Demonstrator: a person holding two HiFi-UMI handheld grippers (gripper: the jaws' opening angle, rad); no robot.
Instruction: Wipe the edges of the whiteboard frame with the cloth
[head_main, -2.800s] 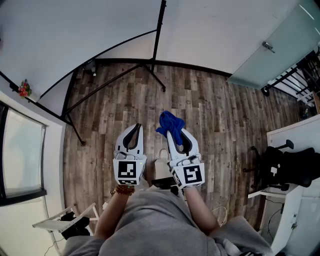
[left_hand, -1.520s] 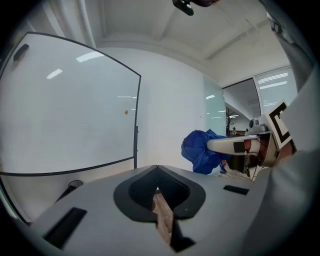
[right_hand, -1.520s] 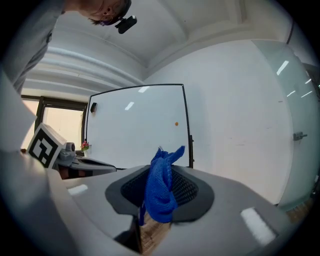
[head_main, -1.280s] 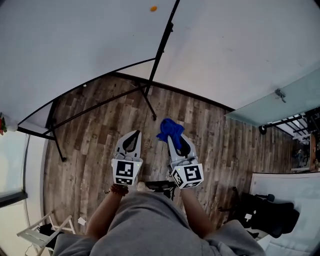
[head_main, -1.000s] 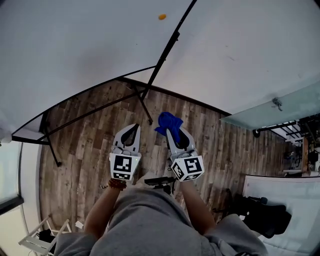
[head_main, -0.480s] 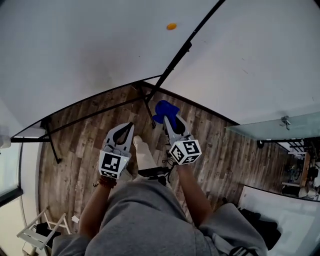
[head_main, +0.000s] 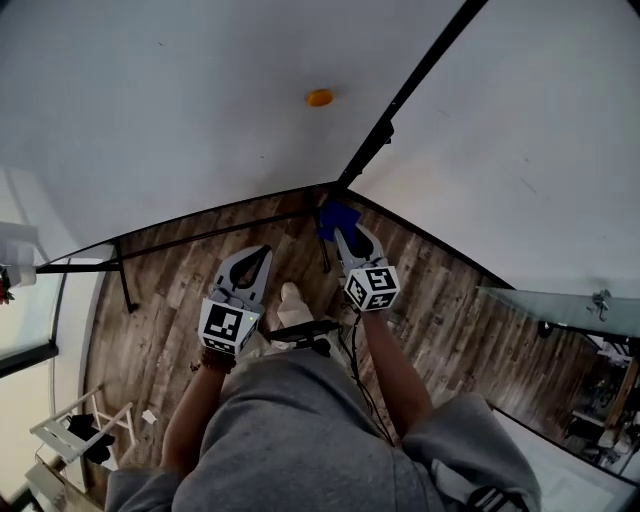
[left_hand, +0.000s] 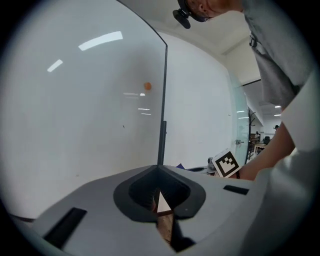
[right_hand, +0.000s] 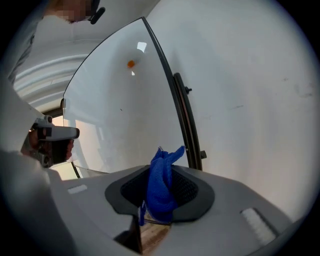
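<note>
Right gripper view: right tool (right_hand: 159, 207) tight on blue cloth (right_hand: 161, 182); left tool (left_hand: 161, 201) together.

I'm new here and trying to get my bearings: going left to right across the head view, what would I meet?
black stand leg → left gripper → blue cloth, held by the right gripper → door handle

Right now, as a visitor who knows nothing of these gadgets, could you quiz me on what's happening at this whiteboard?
1. True or false: the left gripper holds the blue cloth.
2. The small dot on the whiteboard is: A green, B orange, C black.
3. Which gripper's jaws are shut on nothing?
Key: 1 false, the right gripper holds it; 2 B; 3 left.
</note>
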